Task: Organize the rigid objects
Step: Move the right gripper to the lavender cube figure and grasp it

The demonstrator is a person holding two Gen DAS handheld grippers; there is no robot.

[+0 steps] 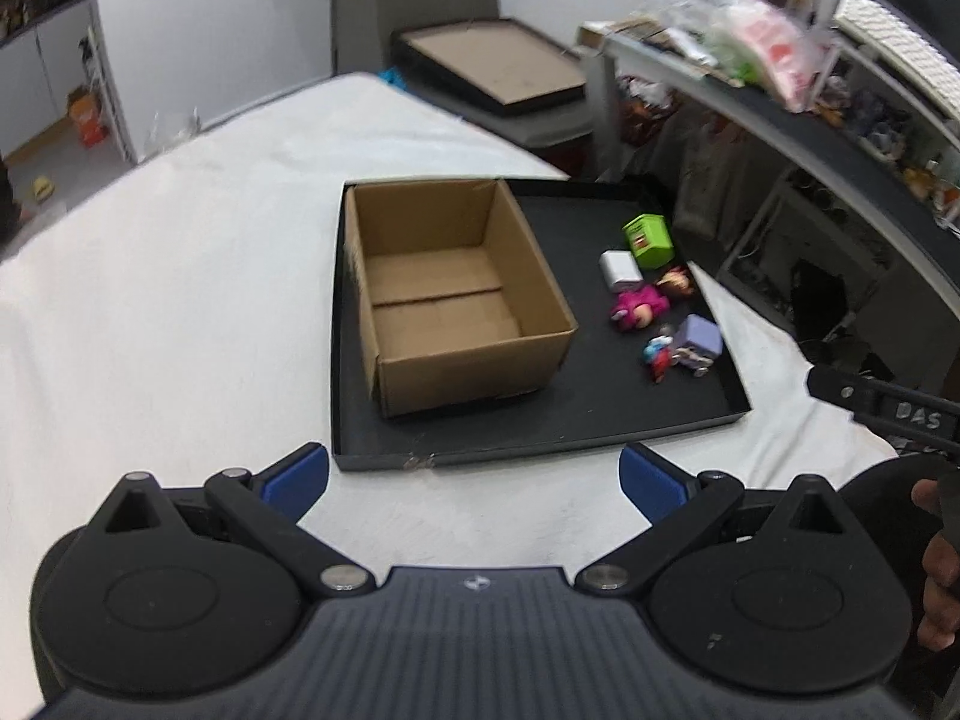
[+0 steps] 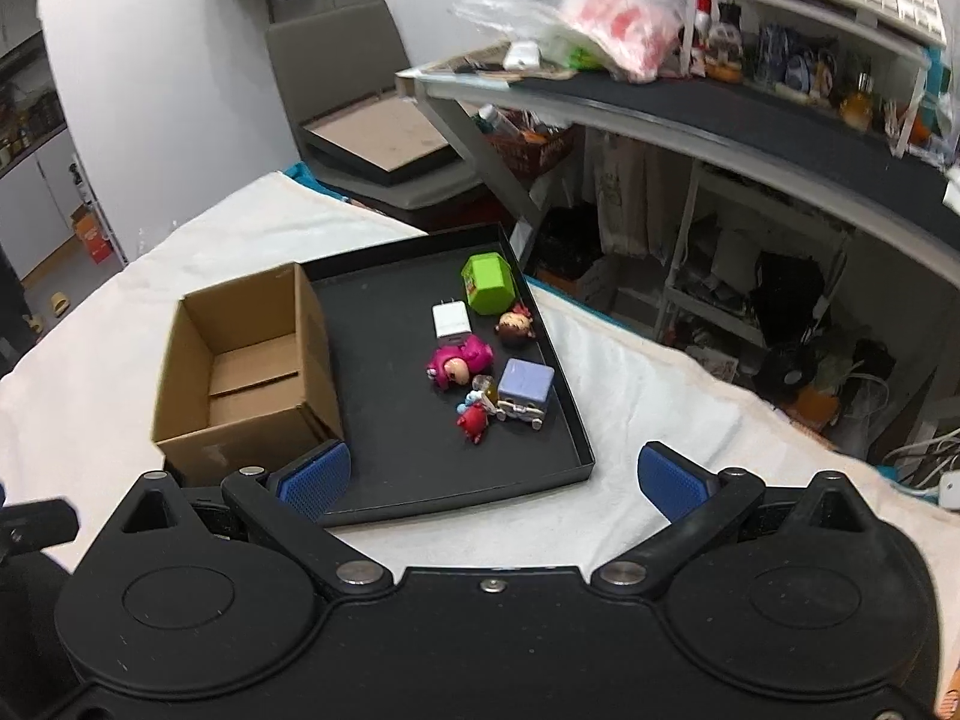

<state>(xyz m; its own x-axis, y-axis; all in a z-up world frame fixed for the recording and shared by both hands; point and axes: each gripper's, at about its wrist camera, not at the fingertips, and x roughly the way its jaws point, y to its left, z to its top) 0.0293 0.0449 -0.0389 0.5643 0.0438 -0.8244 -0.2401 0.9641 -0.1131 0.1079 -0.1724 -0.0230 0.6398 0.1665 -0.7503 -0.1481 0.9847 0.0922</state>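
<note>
Left gripper (image 1: 474, 474) and right gripper (image 2: 492, 477) both spread wide, empty, near black tray (image 2: 576, 432); cardboard box (image 1: 456, 294) beside 6 small toys.

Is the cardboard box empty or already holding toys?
Empty: the cardboard box shows only its bare floor, and the toys lie beside it on the black tray.

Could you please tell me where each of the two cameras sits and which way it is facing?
Left wrist: on the open left gripper, facing the cardboard box in the black tray; a hand shows at right.
Right wrist: on the open right gripper, facing the toys, with the green box farthest.
Both show the box, tray and toys on the white cloth.
</note>
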